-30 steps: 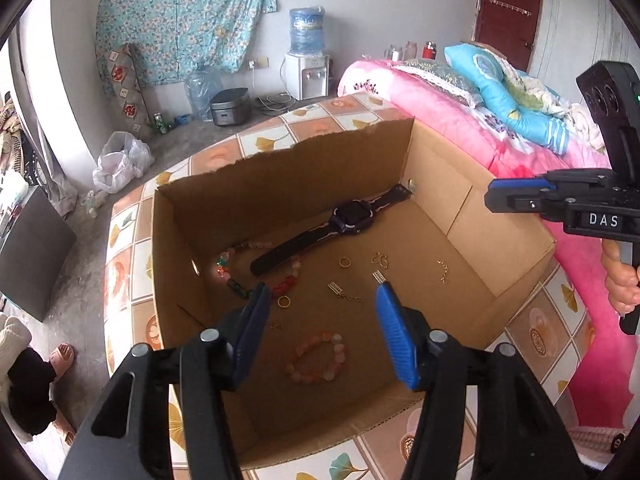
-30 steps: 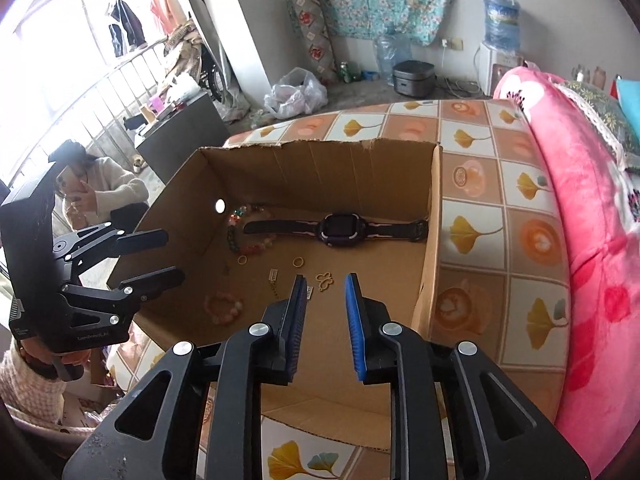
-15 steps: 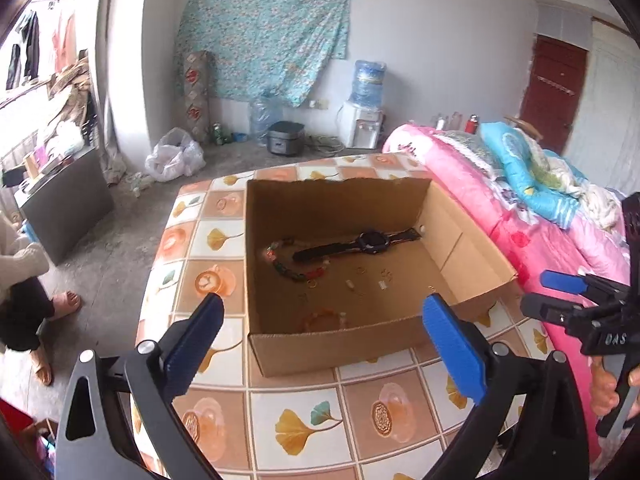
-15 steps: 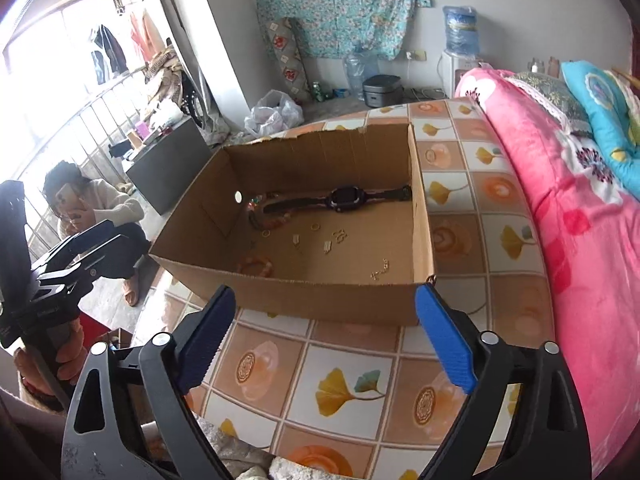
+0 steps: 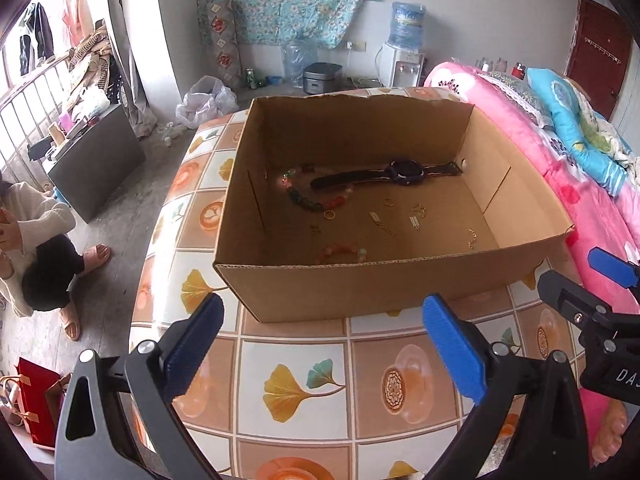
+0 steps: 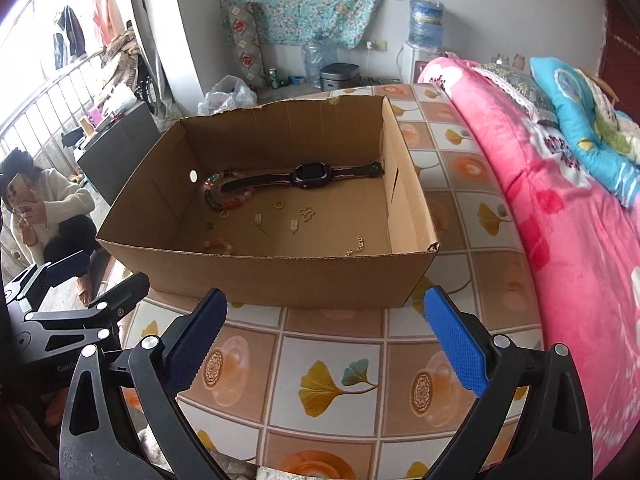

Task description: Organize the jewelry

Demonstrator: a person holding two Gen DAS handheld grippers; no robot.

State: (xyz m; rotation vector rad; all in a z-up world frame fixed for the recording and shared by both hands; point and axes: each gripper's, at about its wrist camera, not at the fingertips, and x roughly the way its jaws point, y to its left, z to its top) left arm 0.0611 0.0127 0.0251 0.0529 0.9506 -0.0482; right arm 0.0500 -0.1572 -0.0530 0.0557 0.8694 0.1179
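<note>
An open cardboard box (image 5: pixel 384 288) (image 6: pixel 280 280) stands on a tiled table. Inside lie a black watch (image 5: pixel 400 172) (image 6: pixel 308 174), a coloured bead necklace (image 5: pixel 308 202) (image 6: pixel 218 196), a pink bead bracelet (image 5: pixel 340 250) (image 6: pixel 218 245), gold rings (image 5: pixel 329 214) (image 6: pixel 279 204), small clips and a gold chain (image 5: pixel 473 238) (image 6: pixel 356 246). My left gripper (image 5: pixel 324 344) is open and empty, in front of the box's near wall. My right gripper (image 6: pixel 326 340) is open and empty, also in front of the box. Each gripper shows in the other's view: the right one (image 5: pixel 600 308), the left one (image 6: pixel 80 292).
A pink-covered bed (image 6: pixel 560 208) runs along the table's right side. A person (image 5: pixel 28 240) crouches on the floor at the left. A red bag (image 5: pixel 34 400) stands on the floor. A water dispenser (image 5: pixel 404 48) and a rice cooker (image 5: pixel 322 78) are at the back wall.
Both grippers have pulled back out of the box to its near side and opened wide. The jewelry inside has not moved.
</note>
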